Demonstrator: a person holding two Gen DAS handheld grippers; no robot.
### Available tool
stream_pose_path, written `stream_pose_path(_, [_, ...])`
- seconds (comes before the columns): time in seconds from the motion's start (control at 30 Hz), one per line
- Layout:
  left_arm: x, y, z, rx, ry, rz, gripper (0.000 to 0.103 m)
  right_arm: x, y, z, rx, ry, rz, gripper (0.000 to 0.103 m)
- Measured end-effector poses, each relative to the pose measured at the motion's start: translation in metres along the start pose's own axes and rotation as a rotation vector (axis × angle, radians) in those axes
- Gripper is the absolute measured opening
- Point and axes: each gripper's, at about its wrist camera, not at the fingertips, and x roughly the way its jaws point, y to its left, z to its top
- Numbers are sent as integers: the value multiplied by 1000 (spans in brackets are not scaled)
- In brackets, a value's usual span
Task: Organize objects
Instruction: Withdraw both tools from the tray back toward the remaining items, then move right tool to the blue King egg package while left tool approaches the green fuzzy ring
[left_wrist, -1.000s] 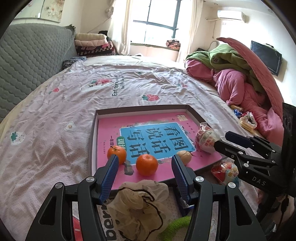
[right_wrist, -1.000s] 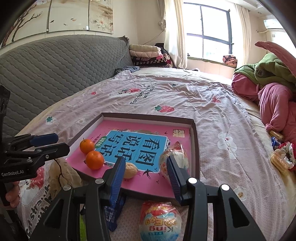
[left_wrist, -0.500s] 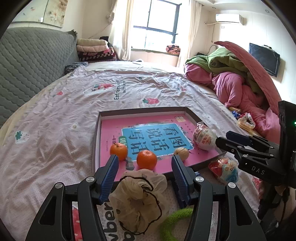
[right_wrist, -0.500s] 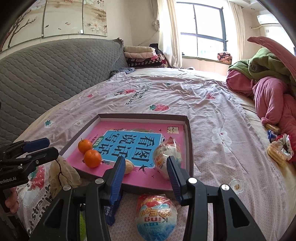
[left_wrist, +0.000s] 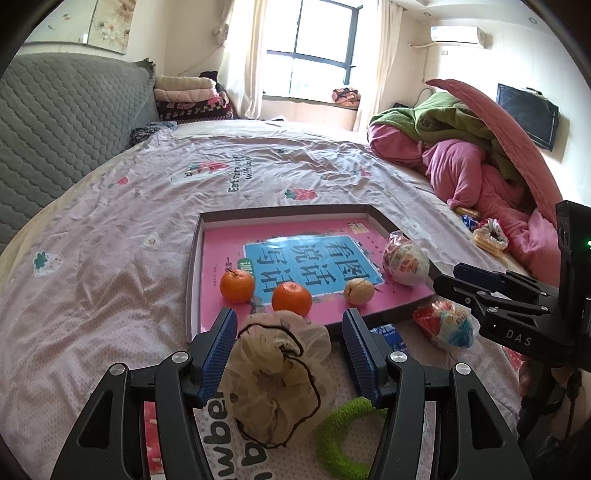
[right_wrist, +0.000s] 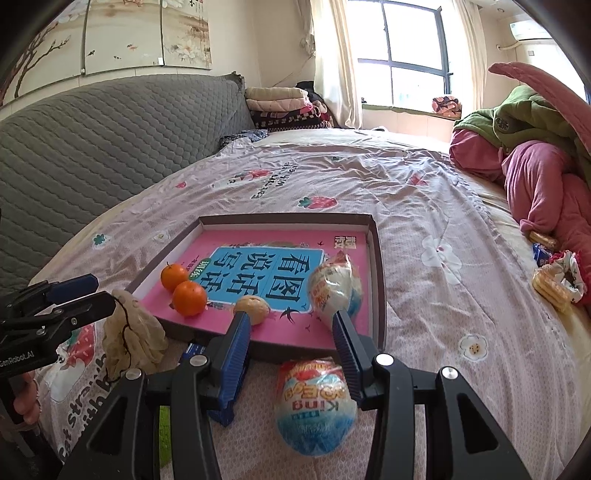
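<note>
left claw (left_wrist: 288, 334) drawn back from tray (left_wrist: 195, 258), right claw (right_wrist: 291, 332) likewise

The black right tool (left_wrist: 513, 314) reads "DAS"; the black left tool (right_wrist: 55, 310) reads "GenRobot.AI"; the foil-wrapped blue-and-white egg (right_wrist: 314, 410) reads "King" (upside down); the pink book (right_wrist: 266, 273) carries "看图说话写话".

Daylight pours through the window (left_wrist: 314, 48) far ahead. A grey quilted headboard (right_wrist: 92, 140) runs along the left, with piled bedding (left_wrist: 461, 147) to the right.
</note>
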Motion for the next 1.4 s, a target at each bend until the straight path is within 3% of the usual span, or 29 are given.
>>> stream_pose_path(1.4, [-15,-20,-49,40,88,-15,61,-22,3,-26,14,21,-17,46])
